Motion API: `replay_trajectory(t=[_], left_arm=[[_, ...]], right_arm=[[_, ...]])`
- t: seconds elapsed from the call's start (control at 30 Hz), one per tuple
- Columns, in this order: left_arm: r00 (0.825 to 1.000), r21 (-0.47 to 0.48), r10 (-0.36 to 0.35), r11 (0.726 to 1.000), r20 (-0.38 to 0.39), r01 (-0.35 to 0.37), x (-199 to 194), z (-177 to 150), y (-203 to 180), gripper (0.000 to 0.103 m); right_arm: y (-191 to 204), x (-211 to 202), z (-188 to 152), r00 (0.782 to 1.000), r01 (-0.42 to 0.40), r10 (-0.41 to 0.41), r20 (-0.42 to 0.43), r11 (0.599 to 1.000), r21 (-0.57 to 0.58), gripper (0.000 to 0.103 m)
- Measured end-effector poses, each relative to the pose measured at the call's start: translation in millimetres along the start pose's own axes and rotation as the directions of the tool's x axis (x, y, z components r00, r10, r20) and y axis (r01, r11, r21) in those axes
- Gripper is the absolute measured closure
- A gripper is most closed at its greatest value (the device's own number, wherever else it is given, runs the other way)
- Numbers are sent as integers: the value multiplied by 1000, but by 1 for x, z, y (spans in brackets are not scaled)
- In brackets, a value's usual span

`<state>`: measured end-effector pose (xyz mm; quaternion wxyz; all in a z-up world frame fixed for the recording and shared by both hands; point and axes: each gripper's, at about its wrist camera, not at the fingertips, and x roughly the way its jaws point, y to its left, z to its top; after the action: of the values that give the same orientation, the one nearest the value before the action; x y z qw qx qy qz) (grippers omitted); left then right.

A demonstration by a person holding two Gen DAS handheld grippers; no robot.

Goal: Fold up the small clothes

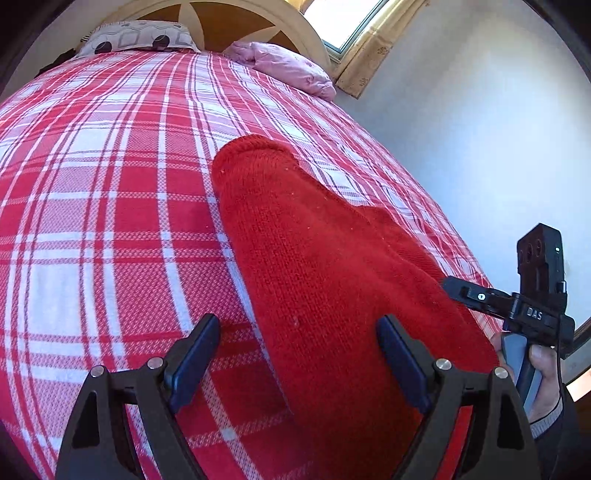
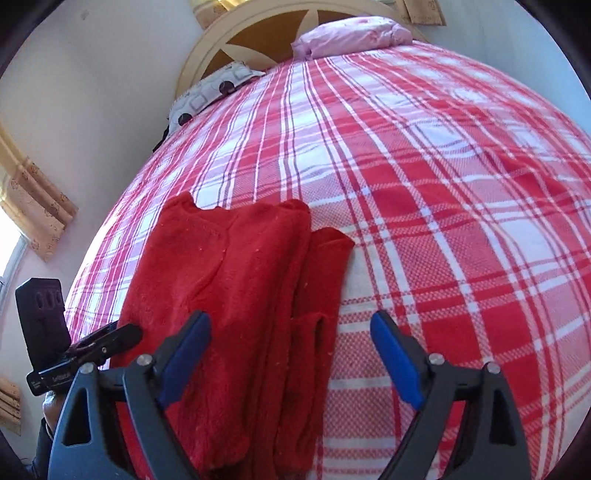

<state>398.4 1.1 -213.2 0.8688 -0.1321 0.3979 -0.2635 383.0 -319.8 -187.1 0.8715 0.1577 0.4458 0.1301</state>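
A bed (image 1: 92,184) under a red-and-white plaid bedspread (image 2: 443,221) fills both views, with a rounded headboard (image 1: 221,22) at its far end. On it lies a red knitted sweater (image 1: 314,258), folded lengthwise into a long strip near one side edge of the bed. The left tongs (image 1: 299,365) hang wide open over the sweater's near end, gripping nothing, one pad above the knit and the other above the bedspread. The right tongs (image 2: 291,365) are likewise spread wide and empty above the sweater's other long edge. A patterned pillow (image 1: 136,37) and a pink pillow (image 1: 288,66) sit by the headboard. Only the right wrist view shows the stacked folded layers and a sleeve (image 2: 325,266); only the left shows the right hand (image 1: 543,376).
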Motion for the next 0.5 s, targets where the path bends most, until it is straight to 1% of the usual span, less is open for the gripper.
replay_trajectory(t=[0.13,0.2,0.23,0.3,0.37,0.4,0.5], left_arm=[[1000,24,7,1000,5,-7,5,1,-2,16],[1000,30,7,1000,7,-7,5,0,-2,16],[1000,29,3,1000,10,-3,5,0,-2,16],[1000,24,-3,1000,13,3,5,-1,0,15],[1000,28,5,1000,12,-6,6,-2,-2,15],[1000,34,13,999,10,-13,7,-3,-4,13],[999,77,40,996,-10,-39,14,-2,-12,6]], right_arm=[[-7,13,-2,999,-24,25,-29,1000,17,22],[-7,15,-2,1000,-23,23,-20,1000,0,22],[-8,15,-3,999,-29,29,-15,1000,-3,24],[-10,16,-3,999,-38,38,-13,999,3,31],[-11,16,-4,998,-60,60,-12,998,5,44],[-10,18,-3,997,-74,74,-17,997,4,46],[-3,20,-6,998,-60,60,-9,998,-28,50]])
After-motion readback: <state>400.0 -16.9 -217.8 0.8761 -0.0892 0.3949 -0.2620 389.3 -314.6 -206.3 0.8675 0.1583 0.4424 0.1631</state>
